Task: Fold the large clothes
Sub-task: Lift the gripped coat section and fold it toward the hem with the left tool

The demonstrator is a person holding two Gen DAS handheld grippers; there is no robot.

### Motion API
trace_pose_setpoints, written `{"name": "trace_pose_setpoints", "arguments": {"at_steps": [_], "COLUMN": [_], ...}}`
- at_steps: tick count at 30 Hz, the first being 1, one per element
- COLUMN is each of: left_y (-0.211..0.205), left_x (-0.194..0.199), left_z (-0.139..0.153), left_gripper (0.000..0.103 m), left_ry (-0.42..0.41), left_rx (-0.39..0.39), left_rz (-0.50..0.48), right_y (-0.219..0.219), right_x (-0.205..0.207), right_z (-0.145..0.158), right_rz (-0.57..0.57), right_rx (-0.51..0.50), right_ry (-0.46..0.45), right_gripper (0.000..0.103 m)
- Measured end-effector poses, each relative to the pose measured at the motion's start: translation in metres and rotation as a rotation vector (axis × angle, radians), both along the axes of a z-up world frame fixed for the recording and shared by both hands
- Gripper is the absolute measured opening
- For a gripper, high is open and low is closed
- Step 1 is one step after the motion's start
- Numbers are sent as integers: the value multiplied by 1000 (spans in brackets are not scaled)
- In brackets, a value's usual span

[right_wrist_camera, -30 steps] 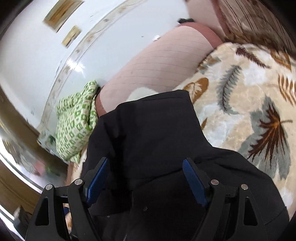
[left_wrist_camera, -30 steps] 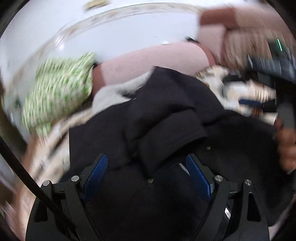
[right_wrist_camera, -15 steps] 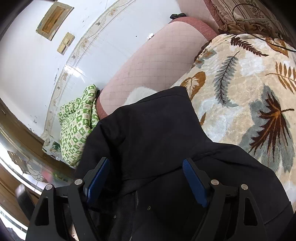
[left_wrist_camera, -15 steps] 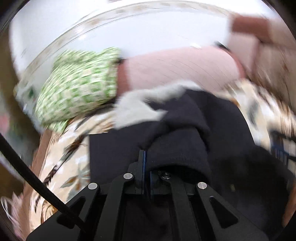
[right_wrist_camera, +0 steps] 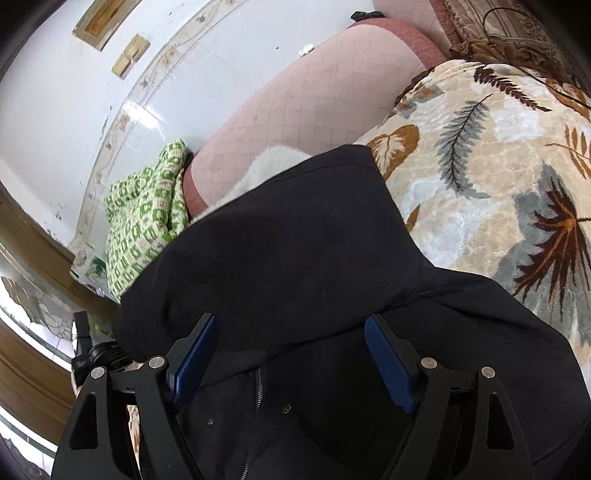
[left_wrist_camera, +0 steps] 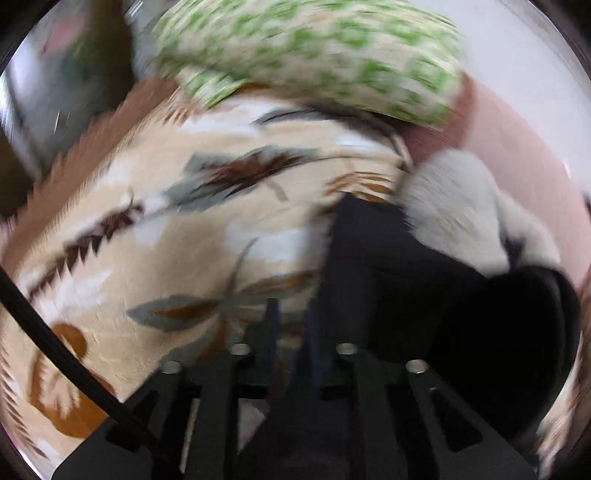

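A large black zip-up jacket with a white fleece lining lies on a leaf-patterned blanket. My right gripper is open and empty, its blue pads hovering over the jacket near the zipper. In the blurred left wrist view, my left gripper is shut on a fold of the jacket, with the white lining beyond it.
A green-and-white patterned pillow lies at the far left by a pink padded headboard. A white tiled wall stands behind. The leaf-patterned blanket spreads left of the jacket. A cable lies at the far right.
My left gripper closed on a fold of the jacket and swung left with it, so blanket now fills its view. The right gripper stayed open over the jacket, barely moving.
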State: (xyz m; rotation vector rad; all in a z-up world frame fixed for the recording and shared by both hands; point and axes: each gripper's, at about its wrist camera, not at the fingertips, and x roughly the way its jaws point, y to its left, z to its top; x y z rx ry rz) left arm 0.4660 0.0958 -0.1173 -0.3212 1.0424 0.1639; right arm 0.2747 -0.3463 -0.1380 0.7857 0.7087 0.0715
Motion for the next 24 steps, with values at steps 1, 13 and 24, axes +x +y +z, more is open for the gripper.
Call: {"name": "trace_pose_setpoints", "arguments": {"at_steps": [1,13,24], "left_y": [14,-26,-122], "left_x": [-3,-75,-57], "left_z": [0,47,18], "left_gripper": [43,80,17], "left_ry": [-14,-312,-25], "left_rx": [-64,-207,33], "left_rz": [27,-361,-549], "right_y": [1,14,15], "right_x": [1,5,10], "right_z": [-1,-3,-9], "right_rz": [4,19,34], "right_rx": [-3,-73,-75], "right_ry": [1,22,46], "right_gripper": [85,85,85]}}
